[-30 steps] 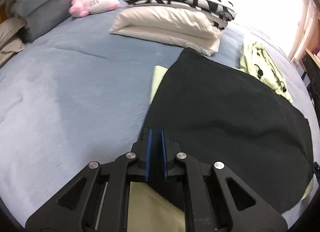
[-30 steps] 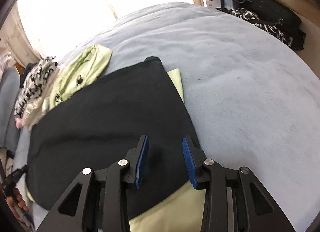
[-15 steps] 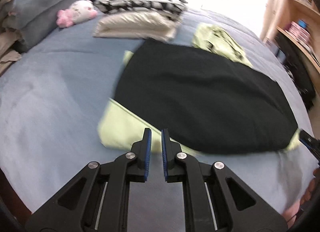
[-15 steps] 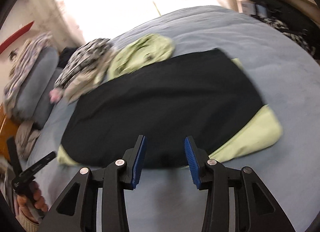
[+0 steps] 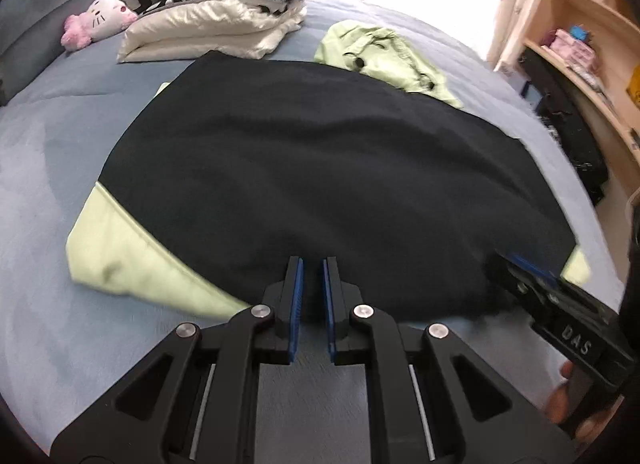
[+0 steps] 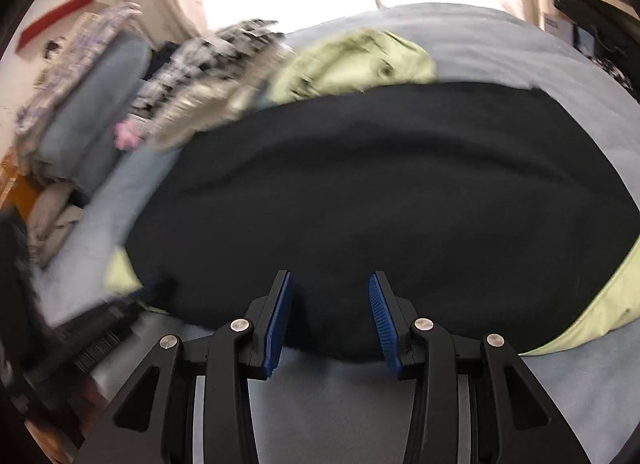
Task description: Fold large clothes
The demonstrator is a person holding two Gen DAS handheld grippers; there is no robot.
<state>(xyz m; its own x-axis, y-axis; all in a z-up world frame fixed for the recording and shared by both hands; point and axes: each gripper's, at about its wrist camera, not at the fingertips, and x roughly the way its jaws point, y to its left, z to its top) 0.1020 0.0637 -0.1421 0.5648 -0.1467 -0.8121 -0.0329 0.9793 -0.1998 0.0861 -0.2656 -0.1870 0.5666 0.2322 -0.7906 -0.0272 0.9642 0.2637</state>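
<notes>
A large garment, black outside [image 5: 320, 167] with a light green lining [image 5: 120, 248], lies folded flat on the blue bed. It also fills the right wrist view [image 6: 392, 191], green lining at its right corner [image 6: 600, 304]. My left gripper [image 5: 312, 284] sits at the near edge of the black cloth, its jaws a narrow gap apart and empty. My right gripper [image 6: 328, 304] is open and empty at the same near edge. It shows in the left wrist view [image 5: 532, 276] by the garment's right corner.
A light green jacket [image 5: 380, 51] lies crumpled behind the garment. A stack of folded cream and black-and-white bedding [image 5: 216, 11] and a pink plush toy [image 5: 96, 19] sit at the back left. Wooden shelves [image 5: 592, 35] stand to the right of the bed.
Both grippers have pulled back from the cloth to its near edge. The left gripper let go of the fabric. The views now take in the whole folded garment.
</notes>
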